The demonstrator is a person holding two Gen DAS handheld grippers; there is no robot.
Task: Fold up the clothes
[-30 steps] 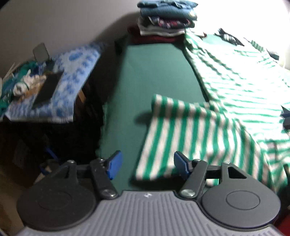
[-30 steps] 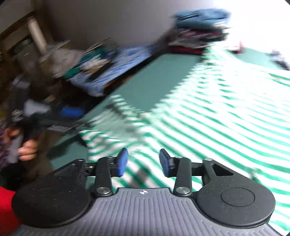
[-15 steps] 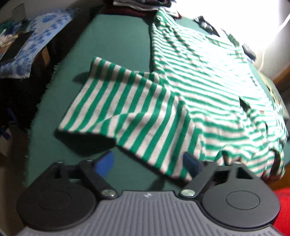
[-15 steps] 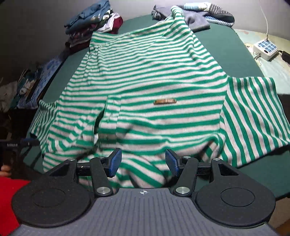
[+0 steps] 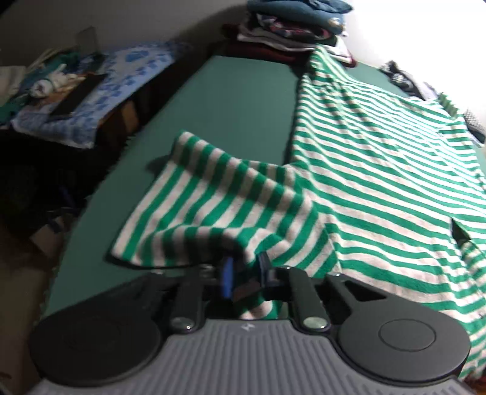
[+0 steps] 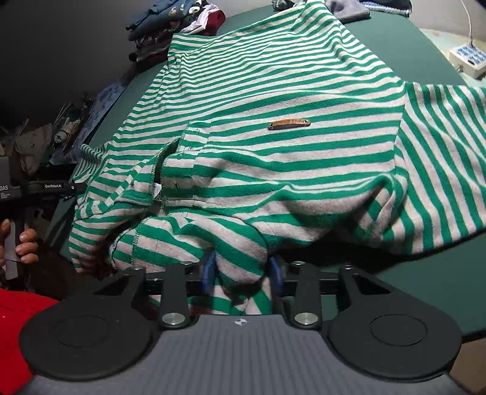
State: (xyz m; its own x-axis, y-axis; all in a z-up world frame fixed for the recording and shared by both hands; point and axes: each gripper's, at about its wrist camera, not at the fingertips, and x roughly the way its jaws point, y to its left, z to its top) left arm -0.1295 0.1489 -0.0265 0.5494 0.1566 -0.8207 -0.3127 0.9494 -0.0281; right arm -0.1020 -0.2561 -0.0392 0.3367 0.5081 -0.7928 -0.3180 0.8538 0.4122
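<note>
- Lying spread across the green table [image 6: 449, 273], the striped shirt [image 6: 273, 100] has its collar end near and its hem far, beside the stack of folded clothes [image 6: 170, 27].
- Left gripper [image 5: 244, 275]: the jaws have just been closing and now stand narrow, pinching a bunched fold of the shirt [image 5: 364, 170] at the near edge, where the left sleeve [image 5: 212, 194] meets the body. Striped cloth shows between the blue pads [image 5: 227, 273].
- Right gripper [image 6: 243, 273]: the jaws have just been closing and now clamp a thick wad of cloth at the near edge, close to the collar opening [image 6: 158, 179]. The fabric bulges up between the pads.
- Left sleeve: flat on the table, pointing toward the far left.
- Right sleeve [image 6: 440, 170]: spread to the right, its near edge lifted off the table.
- A small brown label [image 6: 289, 123] sits on the chest, far of the right gripper.
- In the right wrist view, a hand [image 6: 21, 243] grips the left tool's handle at the left edge.
- A white power strip [image 6: 467, 59] lies far right, off the shirt.
</note>
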